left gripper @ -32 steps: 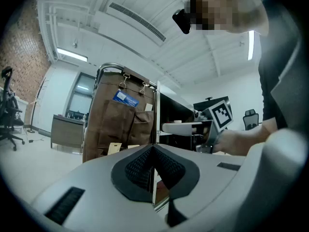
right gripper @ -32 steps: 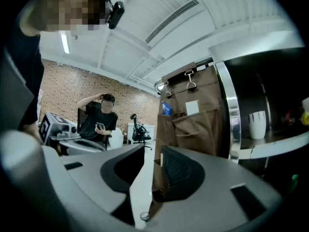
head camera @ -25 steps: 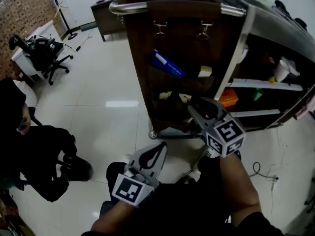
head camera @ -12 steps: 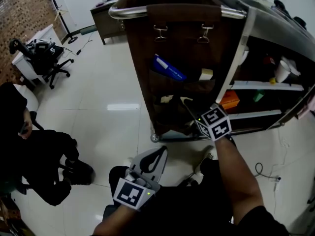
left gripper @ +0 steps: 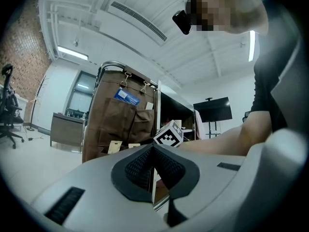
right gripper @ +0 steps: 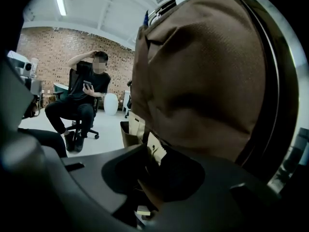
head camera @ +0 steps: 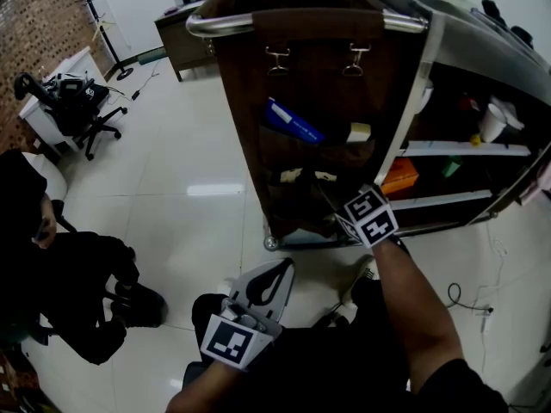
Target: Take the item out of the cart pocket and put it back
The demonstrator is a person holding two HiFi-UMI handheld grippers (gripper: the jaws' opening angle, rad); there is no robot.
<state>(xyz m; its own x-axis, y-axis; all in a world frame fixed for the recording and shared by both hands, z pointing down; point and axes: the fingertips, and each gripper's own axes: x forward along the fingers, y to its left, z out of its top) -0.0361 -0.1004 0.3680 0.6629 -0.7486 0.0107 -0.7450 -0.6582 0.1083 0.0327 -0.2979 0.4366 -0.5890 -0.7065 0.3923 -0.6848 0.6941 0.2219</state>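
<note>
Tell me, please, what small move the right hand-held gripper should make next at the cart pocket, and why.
Probably finish closing on the pale card. The right hand-held gripper is at the lower pocket; its jaws have just been closing but stand apart, with the card between them, not yet pinched.

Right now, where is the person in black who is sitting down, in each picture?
Head view: the seated person is at the far left, low in the picture.
Left gripper view: not in it.
Right gripper view: left of the middle, facing the camera.
Shared landmark: the brown pocket panel, which shows in all three views.
</note>
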